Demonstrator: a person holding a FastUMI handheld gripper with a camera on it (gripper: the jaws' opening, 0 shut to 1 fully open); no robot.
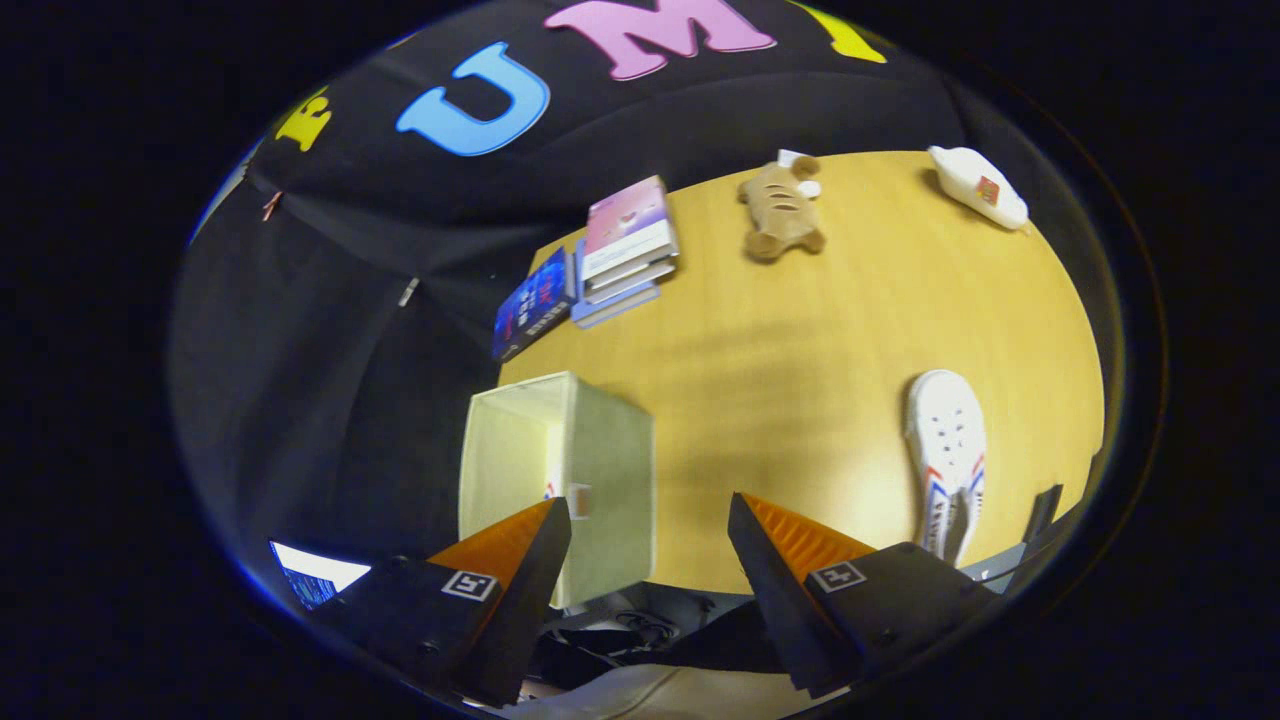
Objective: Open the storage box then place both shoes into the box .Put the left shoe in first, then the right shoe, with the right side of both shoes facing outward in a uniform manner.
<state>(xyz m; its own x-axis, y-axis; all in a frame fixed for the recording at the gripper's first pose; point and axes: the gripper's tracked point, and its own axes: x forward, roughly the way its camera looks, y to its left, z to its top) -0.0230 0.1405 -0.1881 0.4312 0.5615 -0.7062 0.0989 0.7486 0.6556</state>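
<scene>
- Above the near edge of the table [800, 360], the gripper [650, 520] hangs with its fingers spread wide and nothing between them; the person holding it has no grip on any shoe.
- The storage box [560, 470] stands open at the near left corner, partly behind the left finger. A scrap of white, red and blue shows inside it, probably the first shoe, though too little is visible to be sure.
- The remaining white shoe [948, 450] lies on its side near the right edge, well apart from the box.
- Risk: pinching the soft upper off-centre could let the shoe swing or slip on the way across.
- Risk: turning it the wrong way round would leave the wrong side facing outward.
- Risk: the light fabric box sits close to the edge, so a nudge from the fingers could tip it off.
- The books [620, 250], plush toy [782, 210] and white bottle [978, 186] along the far edge lie clear of the path.
</scene>
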